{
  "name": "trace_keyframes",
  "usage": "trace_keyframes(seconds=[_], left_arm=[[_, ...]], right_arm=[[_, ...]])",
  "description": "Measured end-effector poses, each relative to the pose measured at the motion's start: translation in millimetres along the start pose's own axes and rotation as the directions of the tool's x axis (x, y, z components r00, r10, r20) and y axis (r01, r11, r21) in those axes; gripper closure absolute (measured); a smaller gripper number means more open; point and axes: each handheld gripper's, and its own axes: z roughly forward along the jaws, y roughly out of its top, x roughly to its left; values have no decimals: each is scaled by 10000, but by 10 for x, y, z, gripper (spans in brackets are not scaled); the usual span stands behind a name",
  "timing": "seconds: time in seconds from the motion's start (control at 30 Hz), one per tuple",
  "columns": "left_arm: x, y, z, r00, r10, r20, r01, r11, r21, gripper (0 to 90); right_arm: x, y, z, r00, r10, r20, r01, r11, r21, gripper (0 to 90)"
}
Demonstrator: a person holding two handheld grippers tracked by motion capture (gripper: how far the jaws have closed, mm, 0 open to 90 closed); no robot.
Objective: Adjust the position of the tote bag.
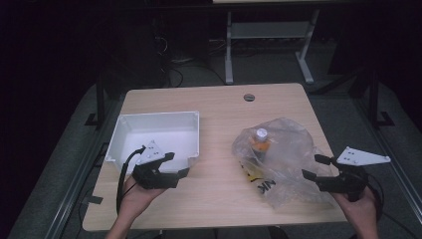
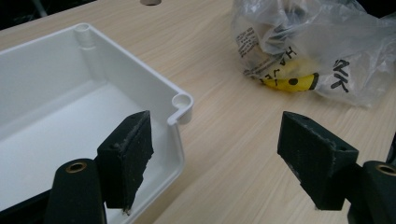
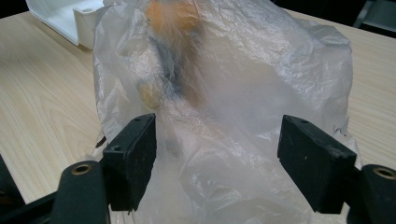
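A clear plastic bag (image 1: 283,154) lies on the right half of the wooden table (image 1: 214,114), with an orange bottle (image 1: 260,141) with a white cap and yellow packaging inside it. My right gripper (image 1: 314,167) is open at the bag's right edge; in the right gripper view the bag (image 3: 224,107) bulges between the two jaws, not pinched. My left gripper (image 1: 176,164) is open over the front right corner of a white plastic bin (image 1: 124,135). In the left gripper view one jaw hangs over the bin (image 2: 70,98) and the other over bare table, with the bag (image 2: 317,46) farther off.
A round cable hole (image 1: 249,97) sits near the table's far edge. Beyond the table stand the white legs of another desk (image 1: 229,50) on a dark floor. Bare wood lies between the bin and the bag.
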Motion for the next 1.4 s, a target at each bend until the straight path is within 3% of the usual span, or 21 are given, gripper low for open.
trace_keyframes(seconds=[0.37, 0.73, 1.4], left_arm=[[-69, 108, 134, 9993, 269, 273, -276, 9992, 276, 259], [-171, 318, 302, 9948, 811, 617, -840, 9954, 471, 260], [-252, 564, 544, 9895, 1037, 1003, -1101, 9921, 606, 280]], right_arm=[[-37, 3, -33, 10000, -66, 48, 67, 10000, -57, 272], [-50, 0, -34, 10000, -81, 40, 81, 10000, -15, 268], [-59, -9, -55, 10000, -4, -6, 4, 10000, -30, 258]])
